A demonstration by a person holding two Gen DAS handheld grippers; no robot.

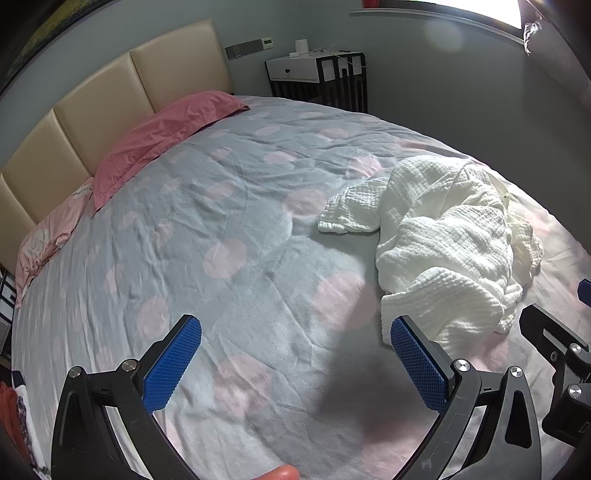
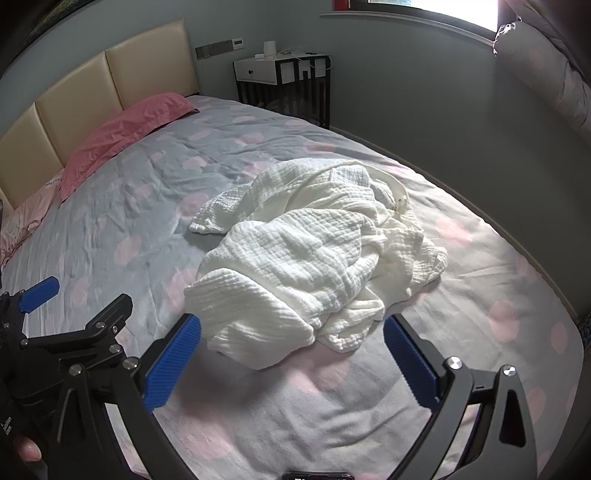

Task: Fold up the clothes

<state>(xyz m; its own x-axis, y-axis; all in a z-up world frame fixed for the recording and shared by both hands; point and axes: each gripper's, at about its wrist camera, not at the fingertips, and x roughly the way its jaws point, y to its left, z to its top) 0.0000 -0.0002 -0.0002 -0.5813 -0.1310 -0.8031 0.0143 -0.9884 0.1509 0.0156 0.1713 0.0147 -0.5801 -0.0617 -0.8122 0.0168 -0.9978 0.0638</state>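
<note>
Grey walls are standing around a big bed (image 1: 229,229), and its grey cover with pale pink dots is lying wrinkled.

Both tongs are tilting down toward the bed. The left gripper (image 1: 295,362) is hanging over bare cover, with its blue pads spread wide and nothing between them. The right gripper (image 2: 291,362) is hanging just near the white clothes (image 2: 314,258), and its blue pads are spread wide too, pinching nothing. A fingertip (image 1: 280,472) is peeking in at the bottom edge of the left view.

The white clothes are lying in a crumpled heap on the right side of the bed, not folded yet. They are sitting just to the right of the left tongs.

Far away, a pink pillow (image 1: 162,136) is leaning by the tan headboard (image 1: 110,96). A paler pink pillow (image 1: 51,229) is lying to its left, with some tiny writing too small to read. A black and white bedside table (image 2: 284,81) is standing in the far corner. A bright window (image 2: 443,11) is glowing at the far right. Nothing is blocking the way to the clothes.
</note>
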